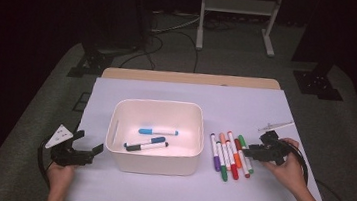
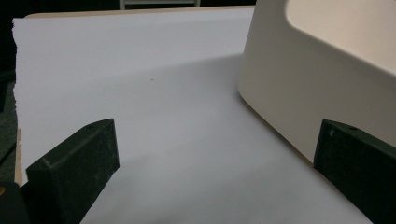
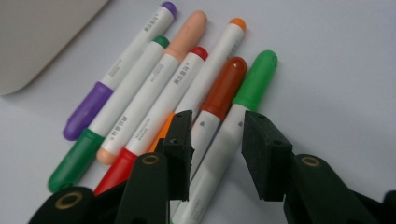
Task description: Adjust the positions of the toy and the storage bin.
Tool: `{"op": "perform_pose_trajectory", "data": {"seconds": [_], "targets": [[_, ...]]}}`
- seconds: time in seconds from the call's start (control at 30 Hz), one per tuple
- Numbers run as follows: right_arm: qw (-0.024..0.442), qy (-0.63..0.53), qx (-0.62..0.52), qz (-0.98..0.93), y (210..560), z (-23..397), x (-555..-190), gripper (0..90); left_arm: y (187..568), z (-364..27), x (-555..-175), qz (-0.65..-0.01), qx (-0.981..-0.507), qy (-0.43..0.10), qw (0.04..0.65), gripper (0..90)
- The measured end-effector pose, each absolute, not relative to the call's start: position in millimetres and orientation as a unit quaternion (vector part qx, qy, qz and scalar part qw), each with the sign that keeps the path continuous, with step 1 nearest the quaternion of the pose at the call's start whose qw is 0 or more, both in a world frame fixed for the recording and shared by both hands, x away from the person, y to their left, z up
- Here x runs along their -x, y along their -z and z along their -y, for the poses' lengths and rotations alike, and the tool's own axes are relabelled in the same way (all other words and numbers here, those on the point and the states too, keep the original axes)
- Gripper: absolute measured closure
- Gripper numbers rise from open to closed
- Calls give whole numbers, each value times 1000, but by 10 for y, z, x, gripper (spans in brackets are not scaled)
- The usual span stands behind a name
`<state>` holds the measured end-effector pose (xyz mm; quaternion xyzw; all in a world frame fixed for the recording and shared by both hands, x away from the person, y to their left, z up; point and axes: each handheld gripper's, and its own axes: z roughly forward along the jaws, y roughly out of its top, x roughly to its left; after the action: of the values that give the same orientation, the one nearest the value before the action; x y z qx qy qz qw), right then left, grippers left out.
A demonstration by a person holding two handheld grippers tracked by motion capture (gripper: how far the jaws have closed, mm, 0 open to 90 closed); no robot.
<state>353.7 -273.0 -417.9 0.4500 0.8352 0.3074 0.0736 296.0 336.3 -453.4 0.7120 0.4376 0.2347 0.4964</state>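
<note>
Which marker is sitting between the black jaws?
The green-capped white marker at the row's outer edge, farthest from the bin; the right hand-held gripper straddles it, the others lie beside.

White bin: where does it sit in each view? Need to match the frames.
High view: the white bin stands at table centre, three markers inside, between the two grippers.
Left gripper view: its outer wall takes the upper right, beside the right-hand finger.
Right gripper view: one blurred corner at top left, beyond the purple marker.
Shared landmark: the white sheet under everything.
</note>
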Motion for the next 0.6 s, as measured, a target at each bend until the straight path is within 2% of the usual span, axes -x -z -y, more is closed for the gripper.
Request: {"op": "perform_pose_trajectory", "data": {"seconds": [0.37, 0.5, 0.6], "targets": [[107, -273, -468, -834, 4358, 2757, -3540, 660, 4533, -3368, -2957, -437, -712, -234, 497, 0], [119, -268, -476, -829, 4385, 2804, -3506, 739, 4533, -3368, -2958, -437, -713, -234, 497, 0], [122, -265, -481, -827, 4383, 2829, -3496, 750, 4533, -3367, -2958, -436, -713, -235, 496, 0]]}}
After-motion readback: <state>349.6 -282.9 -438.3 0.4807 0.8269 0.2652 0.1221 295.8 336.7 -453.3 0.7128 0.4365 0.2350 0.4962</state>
